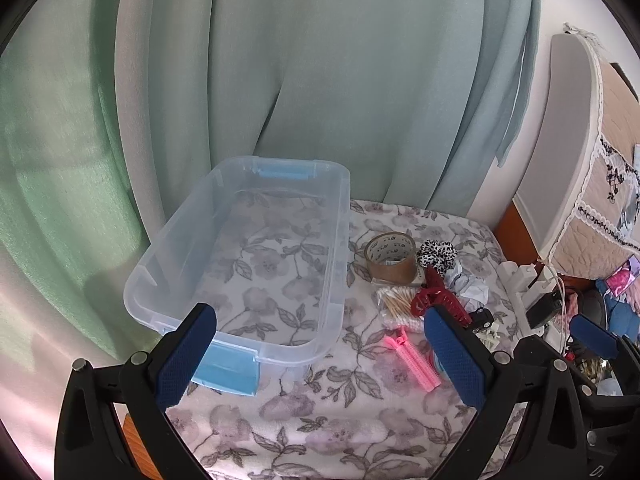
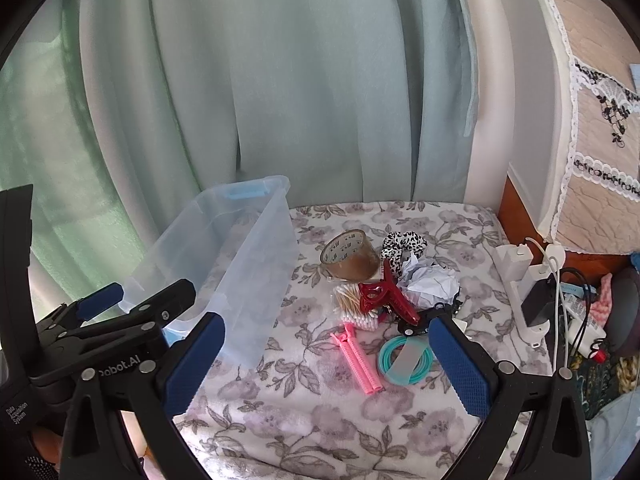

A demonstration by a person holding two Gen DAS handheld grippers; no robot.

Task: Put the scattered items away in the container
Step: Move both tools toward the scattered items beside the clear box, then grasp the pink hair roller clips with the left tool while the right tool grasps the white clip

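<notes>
Hovering with its blue-padded fingers spread wide and nothing between them, the left gripper [image 1: 320,360] points at the near end of a clear plastic storage box with light blue latches [image 1: 338,240], which sits empty on a floral fleece blanket [image 1: 340,412] covering the surface below. The box's near latch lies just past the gripper's left finger. The right gripper [image 2: 328,364] likewise hangs with its fingers wide apart and empty, just beside the left gripper, which shows at its lower left.

The scattered items lie in a loose pile ahead of the right gripper, all outside the box and to its right. Nearest, between the right gripper's fingertips, are a pink ribbed hair clip [image 2: 358,360] and a teal coiled ring with a pale strip across it [image 2: 406,360]; the ring lies just beside the right finger. Farther ahead sit a clear packet of cotton swabs [image 2: 354,306] and a dark red claw hair clip [image 2: 390,300], which lies partly over the packet. A small black clip [image 2: 420,324] rests near the right fingertip. Beyond these are a crumpled white paper ball [image 2: 430,284], a roll of brown packing tape [image 2: 352,260] standing on its side rim, and a black-and-white spotted scrunchie [image 2: 404,246] touching the paper. Pale green curtains [image 2: 280,80] hang behind the blanket.
</notes>
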